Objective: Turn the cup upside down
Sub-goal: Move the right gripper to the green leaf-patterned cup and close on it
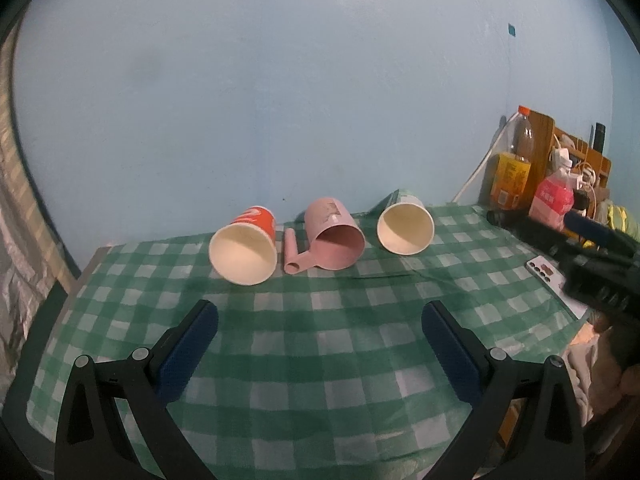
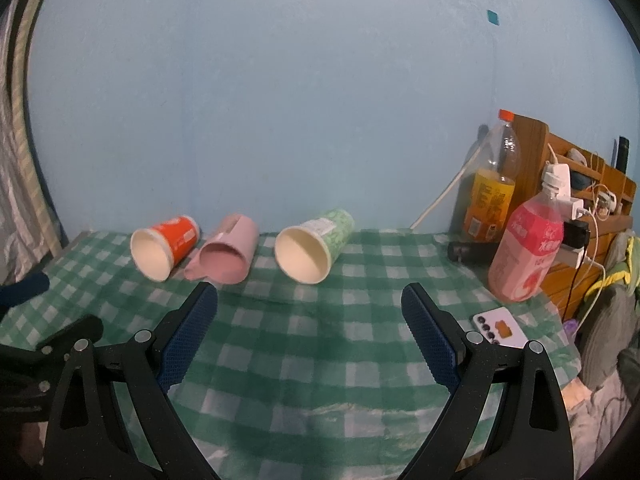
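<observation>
Three cups lie on their sides in a row near the far edge of the green-and-white checked tablecloth (image 1: pixel 320 344), mouths turned toward the cameras. The red paper cup with a cream inside (image 1: pixel 245 249) is leftmost; its white logo is curved out of sight and cannot be read. Just beside it lies the pink plastic mug with a tubular handle (image 1: pixel 334 236), handle resting on the cloth toward the red cup; a faint print on its wall is too blurred to make out. Apart to the right lies the green-patterned paper cup (image 2: pixel 310 246), carrying a white label whose text is illegible.

The left gripper (image 1: pixel 320 316) hovers over the cloth in front of the cups, blue-padded fingers spread wide and holding nothing. The right gripper (image 2: pixel 309 298) is likewise released and empty, short of the green cup.

At the right stand a clear bottle with an orange cap and yellow label (image 2: pixel 491 184) and a pink-labelled drink bottle (image 2: pixel 528 248); their printed characters are unreadable. A white phone (image 2: pixel 498 327) lies flat, partly cut off by a finger.
</observation>
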A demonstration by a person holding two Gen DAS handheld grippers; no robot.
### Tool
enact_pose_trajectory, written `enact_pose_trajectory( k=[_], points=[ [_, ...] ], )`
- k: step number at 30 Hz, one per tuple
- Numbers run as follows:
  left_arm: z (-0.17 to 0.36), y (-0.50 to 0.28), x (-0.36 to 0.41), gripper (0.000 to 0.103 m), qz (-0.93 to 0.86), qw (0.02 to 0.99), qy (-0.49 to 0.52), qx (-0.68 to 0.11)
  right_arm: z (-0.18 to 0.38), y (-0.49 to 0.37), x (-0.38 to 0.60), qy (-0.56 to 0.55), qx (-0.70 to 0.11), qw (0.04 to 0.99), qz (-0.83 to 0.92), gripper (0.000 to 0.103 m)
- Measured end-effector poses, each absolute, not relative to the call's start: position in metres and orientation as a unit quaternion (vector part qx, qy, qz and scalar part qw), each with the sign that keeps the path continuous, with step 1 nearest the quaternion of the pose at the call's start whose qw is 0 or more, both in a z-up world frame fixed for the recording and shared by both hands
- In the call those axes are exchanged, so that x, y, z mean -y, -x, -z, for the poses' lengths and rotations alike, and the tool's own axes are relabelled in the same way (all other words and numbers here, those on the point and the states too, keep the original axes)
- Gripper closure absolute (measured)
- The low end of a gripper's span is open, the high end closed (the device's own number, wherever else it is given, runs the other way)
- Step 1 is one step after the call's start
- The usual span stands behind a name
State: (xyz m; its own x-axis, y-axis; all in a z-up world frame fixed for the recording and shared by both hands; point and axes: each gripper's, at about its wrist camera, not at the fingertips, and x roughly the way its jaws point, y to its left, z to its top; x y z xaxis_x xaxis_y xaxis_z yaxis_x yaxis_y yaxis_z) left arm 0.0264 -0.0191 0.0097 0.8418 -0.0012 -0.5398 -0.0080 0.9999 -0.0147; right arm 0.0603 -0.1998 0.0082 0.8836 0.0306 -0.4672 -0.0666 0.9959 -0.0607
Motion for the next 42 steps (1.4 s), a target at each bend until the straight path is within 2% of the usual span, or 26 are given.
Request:
enact_pose_trajectory(
  k=[8, 19, 30, 42],
  points=[
    [-0.029, -0.075, 0.032, 0.0, 0.024, 0.948, -0.018, -0.318, -0.03, -0.094, 0.239, -0.008, -0.265, 0.963, -0.041, 0.011],
    [-0.047, -0.163, 0.074, 0.0, 0.085, 0.92, -0.028, -0.381, -0.032, -0.165, 0.282, -0.118, -0.357, 0.923, -0.079, 0.011],
    [-0.017, -0.253, 0.125, 0.0, 0.079, 0.889, -0.052, -0.447, 0.005, -0.256, 0.331, -0.273, -0.456, 0.842, -0.09, 0.011],
    [0.027, -0.332, 0.159, 0.0, 0.052, 0.86, -0.058, -0.504, 0.038, -0.313, 0.35, -0.287, -0.498, 0.816, -0.058, 0.011]
  ],
)
